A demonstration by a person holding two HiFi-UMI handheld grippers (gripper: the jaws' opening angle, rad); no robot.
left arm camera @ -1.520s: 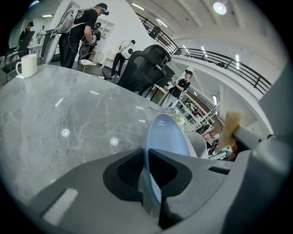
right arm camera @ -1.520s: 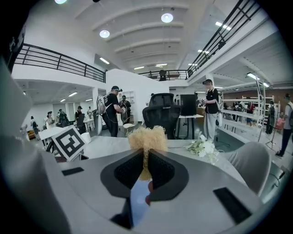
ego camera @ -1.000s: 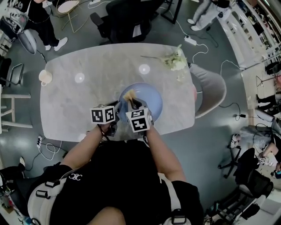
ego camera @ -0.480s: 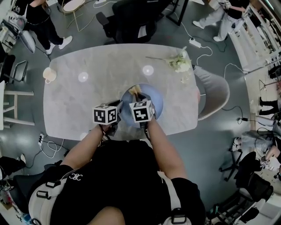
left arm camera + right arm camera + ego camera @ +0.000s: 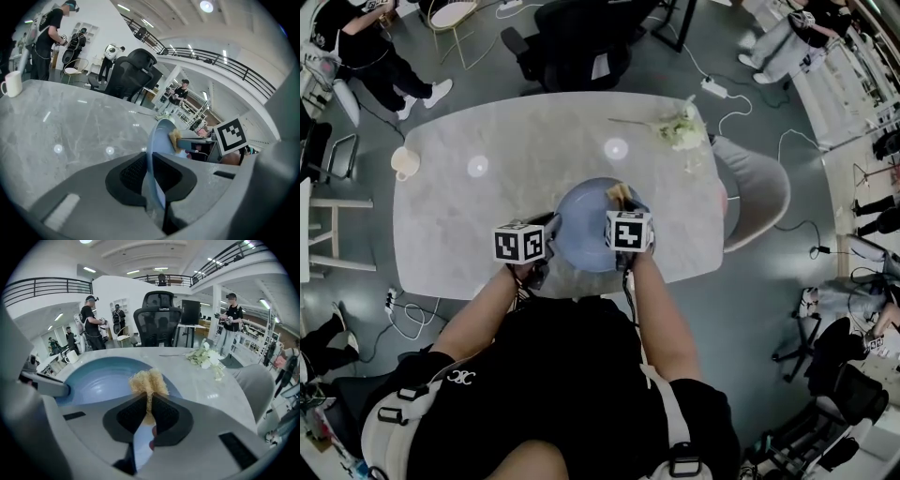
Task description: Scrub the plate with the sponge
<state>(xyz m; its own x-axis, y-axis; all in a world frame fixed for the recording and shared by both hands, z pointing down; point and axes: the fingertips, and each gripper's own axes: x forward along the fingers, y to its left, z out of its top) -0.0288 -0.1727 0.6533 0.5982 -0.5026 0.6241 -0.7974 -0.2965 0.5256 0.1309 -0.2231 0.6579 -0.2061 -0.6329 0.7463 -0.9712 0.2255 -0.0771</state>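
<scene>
Status: mid-scrub, in my judgement.

My left gripper (image 5: 149, 174) has the near-left rim of the round pale-blue plate (image 5: 581, 230) between its jaws. The jaws have just eased open a touch, but the pads are on the rim and it reads as gripped. My right gripper (image 5: 149, 409) is clamped on the tan fibrous sponge (image 5: 149, 380), with the tuft sticking out past the jaw tips.

The plate sits on the surface near my edge, just in front of me. The sponge is against the plate's far-right part, close to the rim.

Done: both grasps are made and the sponge is in contact with the plate. Left: I can't see any suds, food or streaks, so I can't tell how clean it is. My guess is the middle and left of the plate need passes before I set things down.

The surface (image 5: 487, 211) is an oval pale-grey marble-look top. A white mug (image 5: 401, 162) stands at the far-left corner. A bunch of white flowers with greenery (image 5: 679, 129) lies far right. Both are well apart from the plate.

The room is an open hall with a grey floor and loose cables. A black office chair (image 5: 577, 42) stands beyond the surface and a grey shell chair (image 5: 755, 192) at its right end. Several people stand around the edges. A railed mezzanine runs overhead.
</scene>
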